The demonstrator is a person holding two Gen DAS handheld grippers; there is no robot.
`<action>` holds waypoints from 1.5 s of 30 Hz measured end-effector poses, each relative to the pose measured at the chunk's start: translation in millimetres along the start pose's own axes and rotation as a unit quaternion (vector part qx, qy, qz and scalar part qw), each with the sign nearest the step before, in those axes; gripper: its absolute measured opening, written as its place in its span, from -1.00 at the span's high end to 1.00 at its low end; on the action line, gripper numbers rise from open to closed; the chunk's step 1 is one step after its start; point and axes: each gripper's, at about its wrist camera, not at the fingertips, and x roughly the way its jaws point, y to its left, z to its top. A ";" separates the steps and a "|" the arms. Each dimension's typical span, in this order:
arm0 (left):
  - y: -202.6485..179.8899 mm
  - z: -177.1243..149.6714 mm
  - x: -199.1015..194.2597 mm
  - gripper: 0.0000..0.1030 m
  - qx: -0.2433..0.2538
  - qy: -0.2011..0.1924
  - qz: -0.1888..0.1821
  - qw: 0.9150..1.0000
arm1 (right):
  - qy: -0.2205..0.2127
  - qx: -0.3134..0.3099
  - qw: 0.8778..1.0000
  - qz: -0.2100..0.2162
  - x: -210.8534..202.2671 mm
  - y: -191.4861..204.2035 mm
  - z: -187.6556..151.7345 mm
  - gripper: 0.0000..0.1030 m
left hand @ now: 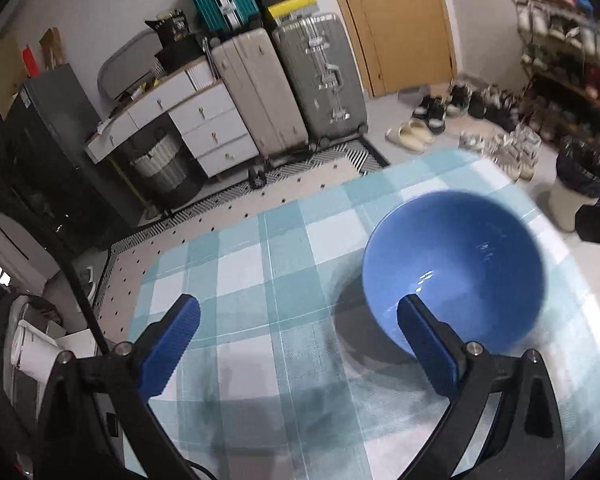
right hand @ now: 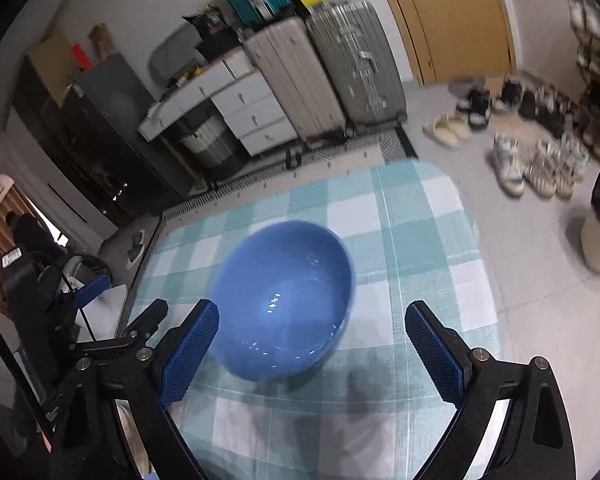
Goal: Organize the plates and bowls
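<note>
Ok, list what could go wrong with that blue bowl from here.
1. The blue bowl looks glossy and curved, so the right gripper, open around it, may slip off when it closes.
2. The left gripper, also open, has one finger crossing the bowl's rim in its view; both grippers could collide there.
3. The checked tablecloth may drag if the bowl is pushed.

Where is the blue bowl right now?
The blue bowl sits upright on the checked tablecloth, ahead between the right gripper's open fingers; in the left wrist view it lies right.
</note>
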 end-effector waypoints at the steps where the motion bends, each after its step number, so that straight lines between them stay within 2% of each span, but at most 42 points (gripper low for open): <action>1: -0.8 -0.2 7.3 -0.95 0.000 0.007 -0.005 1.000 | 0.005 0.001 1.000 0.002 7.3 -3.2 2.6 -0.87; 4: 0.3 1.9 28.9 -0.95 -0.014 0.031 -0.028 0.999 | 0.028 0.007 0.999 0.016 30.1 -9.5 8.1 -0.87; 9: -3.0 6.7 58.5 -0.95 -0.042 0.075 -0.085 0.993 | 0.057 0.019 0.998 0.013 62.2 -19.1 12.5 -0.86; 11: -7.4 8.9 65.4 -0.95 -0.046 0.079 -0.090 0.992 | 0.066 0.022 0.998 0.007 72.3 -22.5 13.5 -0.81; 14: -14.5 10.4 75.5 -0.95 -0.041 0.093 -0.099 0.990 | 0.086 0.035 0.996 0.005 86.9 -29.2 13.4 -0.60; 17: -16.4 10.0 89.3 -0.92 -0.054 0.116 -0.116 0.985 | 0.092 0.041 0.995 0.007 94.7 -34.2 12.7 -0.53; 23: -20.0 9.3 96.3 -0.87 -0.057 0.124 -0.137 0.981 | 0.106 0.054 0.993 0.013 103.2 -37.5 11.4 -0.27; 25: -21.8 8.7 97.9 -0.68 -0.057 0.128 -0.138 0.981 | 0.109 0.056 0.992 0.016 106.2 -37.0 11.0 -0.10; 27: -22.8 7.3 98.1 -0.61 -0.055 0.127 -0.133 0.981 | 0.111 0.054 0.992 0.017 107.2 -33.8 10.6 0.01; 29: -25.8 5.9 98.2 -0.44 -0.046 0.121 -0.128 0.983 | 0.111 0.052 0.992 0.014 108.4 -32.1 9.5 0.23; 30: -27.3 5.2 98.7 -0.30 -0.043 0.122 -0.128 0.983 | 0.112 0.051 0.992 0.011 109.6 -31.2 9.3 0.29; 31: -29.0 3.7 99.8 -0.06 -0.042 0.124 -0.133 0.982 | 0.112 0.051 0.992 0.006 110.3 -29.1 8.9 0.34; 33: -30.1 1.7 104.3 0.15 -0.042 0.131 -0.136 0.981 | 0.113 0.050 0.992 -0.010 112.3 -28.4 6.7 0.53; 36: -31.7 -1.5 108.6 0.33 -0.045 0.138 -0.151 0.978 | 0.118 0.047 0.992 -0.018 116.5 -28.3 5.0 0.67; 37: -31.7 -2.4 108.3 0.47 -0.047 0.137 -0.157 0.977 | 0.117 0.047 0.992 -0.017 116.7 -27.9 4.6 0.70; 41: -38.7 -4.7 106.7 0.63 -0.046 0.144 -0.175 0.973 | 0.124 0.068 0.990 -0.018 120.4 -32.9 2.8 0.75; 45: -50.7 -4.8 100.3 0.73 -0.019 0.136 -0.160 0.977 | 0.118 0.055 0.991 -0.029 117.2 -27.6 1.4 0.80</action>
